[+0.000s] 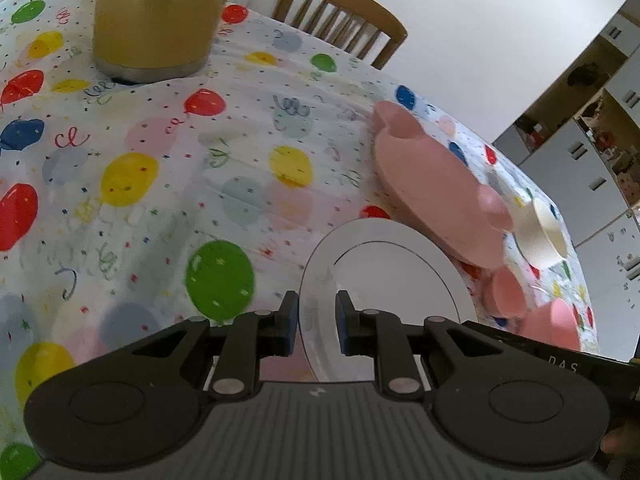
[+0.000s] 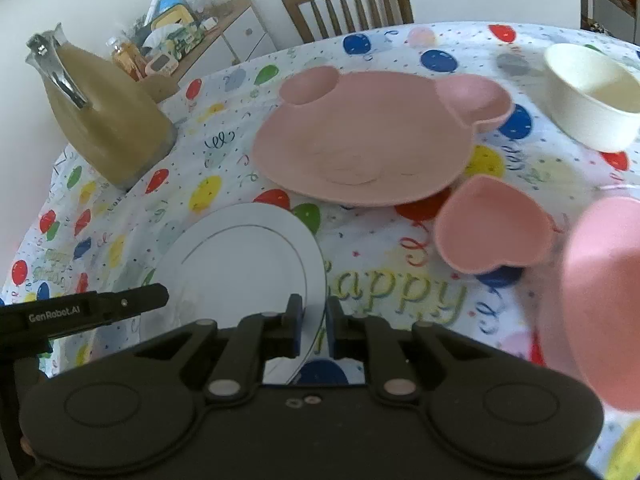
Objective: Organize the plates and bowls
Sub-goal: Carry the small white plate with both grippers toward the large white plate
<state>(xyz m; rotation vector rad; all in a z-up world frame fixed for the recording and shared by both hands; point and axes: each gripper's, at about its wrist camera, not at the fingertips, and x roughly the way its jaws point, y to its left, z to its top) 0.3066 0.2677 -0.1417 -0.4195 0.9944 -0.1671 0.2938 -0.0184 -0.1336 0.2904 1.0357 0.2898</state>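
The white plate (image 2: 240, 256) looks glossy and smooth, likely glazed ceramic. The pink plate (image 2: 360, 148) and heart bowl (image 2: 492, 236) are matt, plastic-looking. The cream bowl (image 2: 592, 96) is smooth with a dull sheen. The tablecloth (image 1: 160, 160) is thin printed sheet. The jug (image 2: 104, 116) has a metal handle; the chair (image 2: 348, 4) is varnished wood.

The gold jug (image 1: 160, 16) is cut off at the top edge of the left wrist view, so its lid and handle cannot be seen there. In the right wrist view a blurred pink bowl (image 2: 604, 300) runs off the right edge, and the near rim of the white plate (image 2: 240, 264) is hidden behind the gripper body. The clutter on the wooden sideboard (image 2: 224, 28) is too small to name.
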